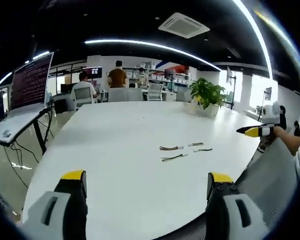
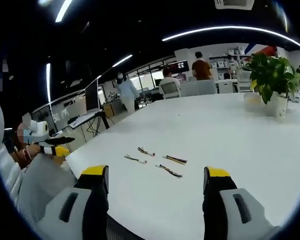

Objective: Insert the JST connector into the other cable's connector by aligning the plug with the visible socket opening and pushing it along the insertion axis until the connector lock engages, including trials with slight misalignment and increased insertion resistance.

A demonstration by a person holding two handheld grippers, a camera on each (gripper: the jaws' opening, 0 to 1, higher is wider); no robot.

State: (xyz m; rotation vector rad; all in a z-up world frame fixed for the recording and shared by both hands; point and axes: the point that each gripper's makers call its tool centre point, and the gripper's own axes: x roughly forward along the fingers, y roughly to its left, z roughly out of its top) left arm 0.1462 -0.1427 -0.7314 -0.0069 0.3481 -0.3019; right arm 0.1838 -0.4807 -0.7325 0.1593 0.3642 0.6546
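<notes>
Several short cables with small connectors lie loose on the white table (image 1: 115, 150), among them a pair (image 1: 172, 152) and two more (image 1: 199, 147) just right of it. In the right gripper view the same cables (image 2: 157, 161) lie spread ahead of the jaws. My left gripper (image 1: 147, 177) is open with nothing between its jaws, well short of the cables. My right gripper (image 2: 156, 172) is also open and holds nothing, and it stays back near the table's edge. The right gripper (image 1: 255, 131) comes into the left gripper view from the right, held in a hand.
A potted plant (image 1: 207, 95) (image 2: 272, 75) stands on the far side of the table. A laptop on a stand (image 1: 30, 85) is off the table's left. Office chairs (image 1: 125, 94) and several people (image 1: 117, 75) are at the back. The left gripper (image 2: 55, 149) shows at the left.
</notes>
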